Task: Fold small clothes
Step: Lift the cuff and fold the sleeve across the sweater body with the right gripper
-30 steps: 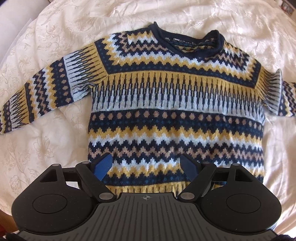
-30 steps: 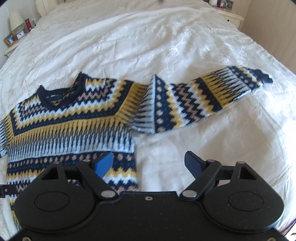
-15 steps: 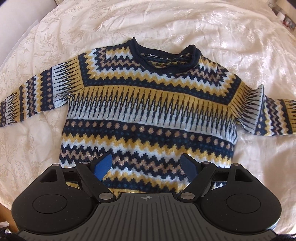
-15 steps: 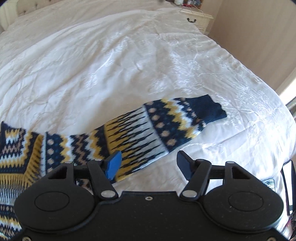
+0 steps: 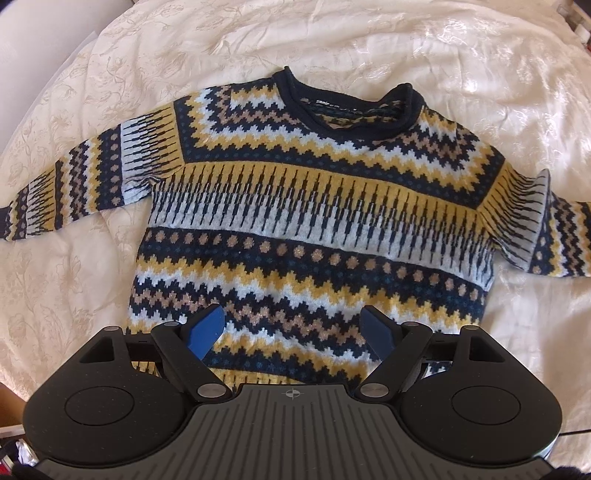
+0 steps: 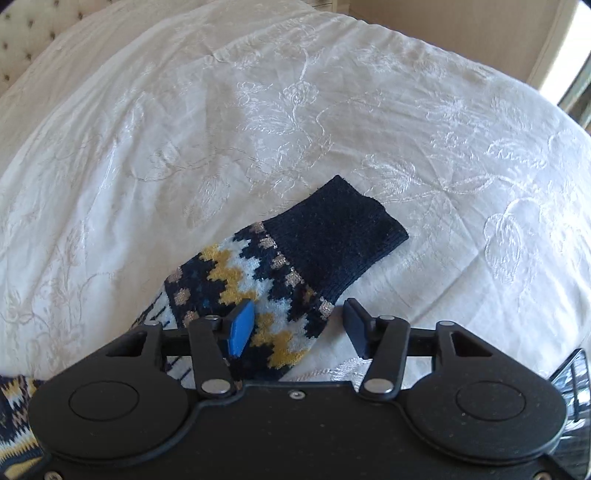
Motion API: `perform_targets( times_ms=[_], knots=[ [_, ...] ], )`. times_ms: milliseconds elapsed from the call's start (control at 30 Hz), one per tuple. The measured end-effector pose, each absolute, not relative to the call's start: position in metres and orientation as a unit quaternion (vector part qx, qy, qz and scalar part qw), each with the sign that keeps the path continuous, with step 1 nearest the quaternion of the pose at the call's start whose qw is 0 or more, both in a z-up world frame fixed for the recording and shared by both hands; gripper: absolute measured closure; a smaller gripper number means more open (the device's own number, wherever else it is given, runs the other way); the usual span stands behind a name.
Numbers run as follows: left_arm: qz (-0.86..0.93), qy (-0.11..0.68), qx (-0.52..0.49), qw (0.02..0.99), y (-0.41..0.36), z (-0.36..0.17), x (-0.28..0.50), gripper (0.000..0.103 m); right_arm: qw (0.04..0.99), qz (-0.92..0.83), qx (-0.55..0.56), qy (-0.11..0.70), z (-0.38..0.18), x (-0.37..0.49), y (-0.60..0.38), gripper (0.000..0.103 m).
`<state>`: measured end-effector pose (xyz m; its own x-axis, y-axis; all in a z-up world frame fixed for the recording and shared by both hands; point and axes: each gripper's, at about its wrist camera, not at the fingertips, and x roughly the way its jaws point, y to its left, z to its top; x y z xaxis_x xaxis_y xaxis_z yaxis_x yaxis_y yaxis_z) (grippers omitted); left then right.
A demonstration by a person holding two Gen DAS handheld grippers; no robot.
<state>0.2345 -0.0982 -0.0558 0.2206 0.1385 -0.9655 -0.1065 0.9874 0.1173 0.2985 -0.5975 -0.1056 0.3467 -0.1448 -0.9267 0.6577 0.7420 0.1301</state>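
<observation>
A small knitted sweater (image 5: 306,229) with navy, yellow and pale blue zigzag bands lies flat, front up, on the bed. Both its sleeves are spread out sideways. My left gripper (image 5: 293,328) hovers open over the sweater's lower hem, nothing between its blue pads. In the right wrist view the sweater's sleeve end with its navy cuff (image 6: 332,240) lies on the cover. My right gripper (image 6: 299,326) is open just above the sleeve, a short way behind the cuff, with the sleeve's edge between its fingers.
A cream embroidered bedcover (image 5: 369,44) (image 6: 295,92) spreads under everything. A beige wall (image 6: 480,33) and a bright window edge (image 6: 576,85) lie beyond the bed's far right. A tufted headboard (image 6: 22,29) shows at the top left.
My right gripper has travelled along the sleeve to its cuff and come down close over it. The left gripper has drifted slightly to the left over the hem and stays open.
</observation>
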Motion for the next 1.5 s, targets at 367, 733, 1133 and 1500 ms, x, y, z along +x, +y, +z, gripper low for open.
perform_targets(
  times_ms=[367, 733, 1133, 1500],
  knots=[
    [0.066, 0.620, 0.007, 0.781, -0.074, -0.062, 0.228, 0.023, 0.834, -0.242, 0.214, 0.447, -0.052, 0.294, -0.568, 0.094],
    [0.051, 0.614, -0.012, 0.788, -0.012, -0.064, 0.220, 0.023, 0.919, -0.122, 0.110, 0.357, 0.069, 0.303, -0.430, 0.094],
    [0.074, 0.603, 0.002, 0.795, 0.076, -0.058, 0.206, 0.023, 0.925, 0.067, 0.034, 0.373, 0.027, 0.313, -0.208, 0.094],
    [0.082, 0.591, 0.010, 0.802, 0.120, -0.064, 0.204, 0.023, 0.892, 0.158, -0.046, 0.422, -0.060, 0.279, -0.067, 0.093]
  ],
)
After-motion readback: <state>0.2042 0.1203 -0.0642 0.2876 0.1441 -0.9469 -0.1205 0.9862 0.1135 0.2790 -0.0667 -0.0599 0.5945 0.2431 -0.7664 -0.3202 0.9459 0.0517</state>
